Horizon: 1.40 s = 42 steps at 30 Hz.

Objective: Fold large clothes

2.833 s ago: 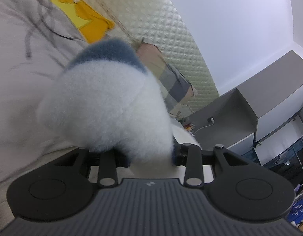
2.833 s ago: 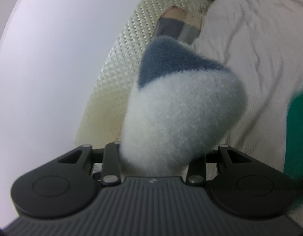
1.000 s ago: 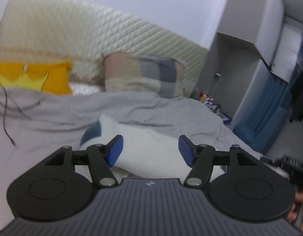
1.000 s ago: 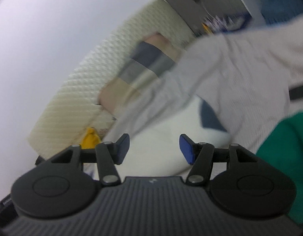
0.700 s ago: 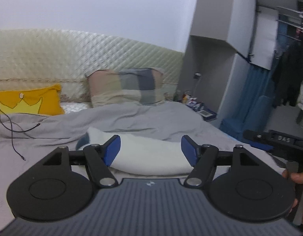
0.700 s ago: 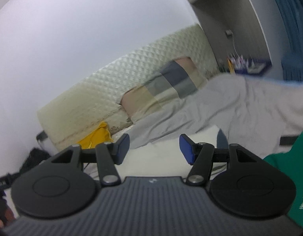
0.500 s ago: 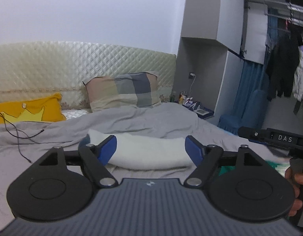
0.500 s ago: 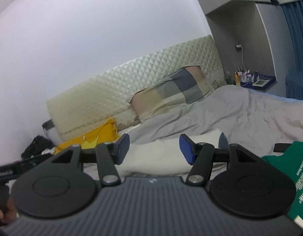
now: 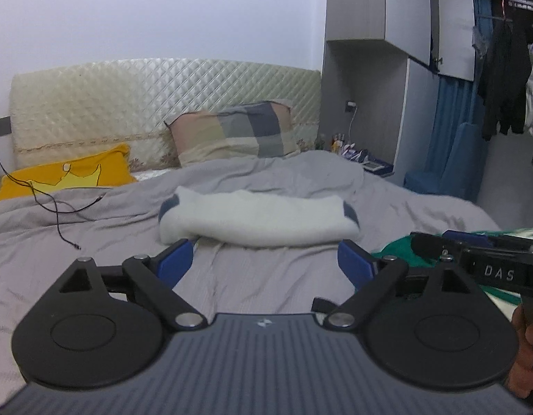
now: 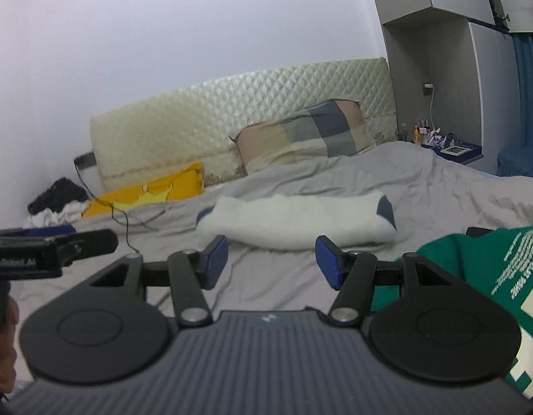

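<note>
A folded white fleece garment with blue-grey corners (image 9: 259, 219) lies flat across the middle of the grey bed; it also shows in the right wrist view (image 10: 297, 223). My left gripper (image 9: 266, 264) is open and empty, held back from the garment's near edge. My right gripper (image 10: 271, 264) is open and empty, also short of the garment. A green garment with white print (image 10: 491, 276) lies on the bed at the right, beside my right gripper; its edge shows in the left wrist view (image 9: 397, 247).
A checked pillow (image 9: 231, 133) and a yellow pillow (image 9: 69, 174) lean on the quilted headboard (image 9: 128, 103). A black cable (image 9: 58, 212) trails over the grey sheet (image 9: 266, 283) at left. A bedside table (image 9: 366, 164), wardrobe and hanging clothes (image 9: 505, 79) stand at right.
Both grippers let go of the white fleece garment, which now lies folded on the bed. Both have opened and pulled back and up from it.
</note>
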Available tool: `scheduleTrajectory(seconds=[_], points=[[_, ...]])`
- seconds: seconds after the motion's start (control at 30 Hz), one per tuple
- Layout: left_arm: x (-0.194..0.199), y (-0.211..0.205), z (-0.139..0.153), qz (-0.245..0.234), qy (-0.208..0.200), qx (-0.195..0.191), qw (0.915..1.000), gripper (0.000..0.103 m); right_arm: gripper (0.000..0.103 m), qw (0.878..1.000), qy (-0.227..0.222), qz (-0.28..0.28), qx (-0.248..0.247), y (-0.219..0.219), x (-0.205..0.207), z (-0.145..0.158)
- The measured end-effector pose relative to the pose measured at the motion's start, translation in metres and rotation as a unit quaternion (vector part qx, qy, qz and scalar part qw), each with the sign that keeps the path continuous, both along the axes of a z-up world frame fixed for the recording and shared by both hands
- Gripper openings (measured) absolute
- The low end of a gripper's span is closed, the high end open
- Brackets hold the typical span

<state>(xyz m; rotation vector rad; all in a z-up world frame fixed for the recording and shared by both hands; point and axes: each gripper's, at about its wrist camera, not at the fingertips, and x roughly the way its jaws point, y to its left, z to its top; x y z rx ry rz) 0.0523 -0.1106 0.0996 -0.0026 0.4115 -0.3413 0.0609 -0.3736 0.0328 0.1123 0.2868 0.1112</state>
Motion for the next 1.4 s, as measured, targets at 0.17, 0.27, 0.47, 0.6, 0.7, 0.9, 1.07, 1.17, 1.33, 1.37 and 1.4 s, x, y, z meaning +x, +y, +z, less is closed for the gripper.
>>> scheduleTrajectory(seconds=[0.17, 0.27, 0.47, 0.6, 0.7, 0.9, 1.07, 1.17, 1.33, 1.37, 1.4], points=[[-0.001, 0.001, -0.016, -0.001, 0.005, -0.007, 1.0000, 0.093, 0.060, 1.000, 0.019, 0.001, 0.001, 0.005, -0.003, -0.023], [-0.002, 0.003, -0.024, 0.008, 0.007, -0.006, 0.9999, 0.094, 0.060, 1.000, 0.029, -0.004, 0.002, 0.004, -0.004, -0.037], [0.003, 0.007, -0.037, 0.018, 0.021, -0.012, 0.9995, 0.094, 0.060, 1.000, 0.024, -0.007, -0.011, 0.006, -0.005, -0.049], [0.008, 0.006, -0.045, 0.019, 0.028, -0.003, 0.9994, 0.094, 0.060, 0.999, 0.017, -0.010, -0.030, 0.013, -0.005, -0.054], [0.010, 0.007, -0.049, 0.023, 0.032, -0.001, 0.9992, 0.094, 0.060, 0.999, 0.018, -0.007, -0.033, 0.014, -0.004, -0.056], [0.012, 0.011, -0.053, 0.027, 0.036, -0.003, 0.9990, 0.097, 0.060, 0.999, 0.021, -0.015, -0.029, 0.010, -0.003, -0.058], [0.010, 0.009, -0.054, 0.024, 0.033, 0.004, 0.9992, 0.098, 0.060, 0.999, 0.021, -0.018, -0.022, 0.008, -0.005, -0.059], [0.010, 0.007, -0.057, 0.023, 0.032, 0.009, 0.9992, 0.100, 0.060, 0.999, 0.022, -0.021, -0.018, 0.007, -0.005, -0.060], [0.010, 0.005, -0.059, 0.022, 0.034, 0.014, 0.9991, 0.101, 0.063, 0.999, 0.024, -0.028, -0.017, 0.005, -0.004, -0.061], [0.010, 0.005, -0.059, 0.022, 0.033, 0.015, 0.9991, 0.101, 0.073, 0.999, 0.023, -0.029, -0.015, 0.004, -0.004, -0.061], [0.010, 0.004, -0.059, 0.022, 0.032, 0.016, 0.9991, 0.101, 0.085, 0.999, 0.020, -0.032, -0.015, 0.004, -0.004, -0.061]])
